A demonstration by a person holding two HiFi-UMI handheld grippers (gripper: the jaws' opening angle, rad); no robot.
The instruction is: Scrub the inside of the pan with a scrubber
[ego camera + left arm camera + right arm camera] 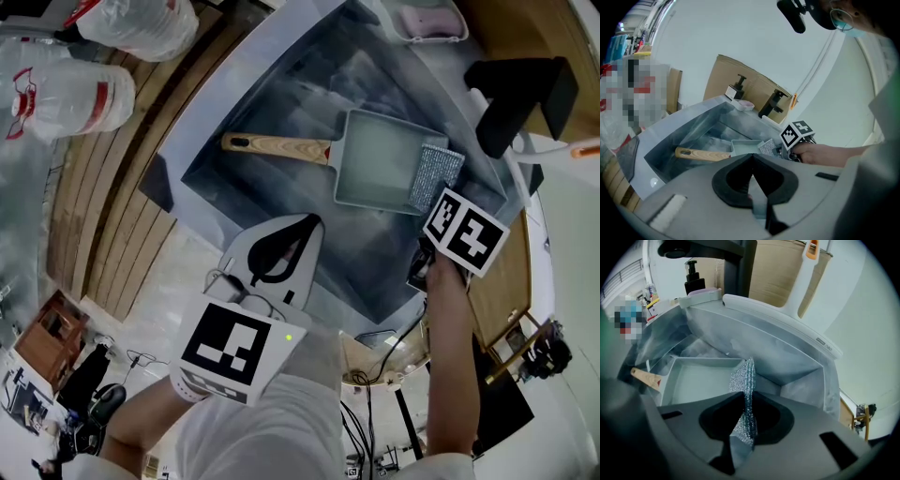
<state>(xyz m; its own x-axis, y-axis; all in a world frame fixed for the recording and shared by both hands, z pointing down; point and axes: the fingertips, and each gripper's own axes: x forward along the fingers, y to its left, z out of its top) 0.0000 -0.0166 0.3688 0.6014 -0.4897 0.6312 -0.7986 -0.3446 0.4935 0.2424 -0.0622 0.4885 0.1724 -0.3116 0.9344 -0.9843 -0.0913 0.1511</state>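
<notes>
At edge of pan [375, 164], your right gripper [743, 397] pinches soft, floppy scrubber [743, 373]. Left gripper [752, 160] clenched, empty; steady pan by stiff wooden handle [277, 145].

There is one sink [234, 112], one pan [380, 161] with a single wooden handle, and one silvery scrubber [435, 176]. Two grippers are in view, the left gripper [305, 230] and the right gripper [424, 208], each carrying one marker cube, and there are two large clear plastic bottles [73, 97]. Also countable are one black tap [771, 103], one small tray [429, 21], one sheet of cardboard [726, 77] and what seems to be one pump dispenser [737, 87], small and dim in the left gripper view.
</notes>
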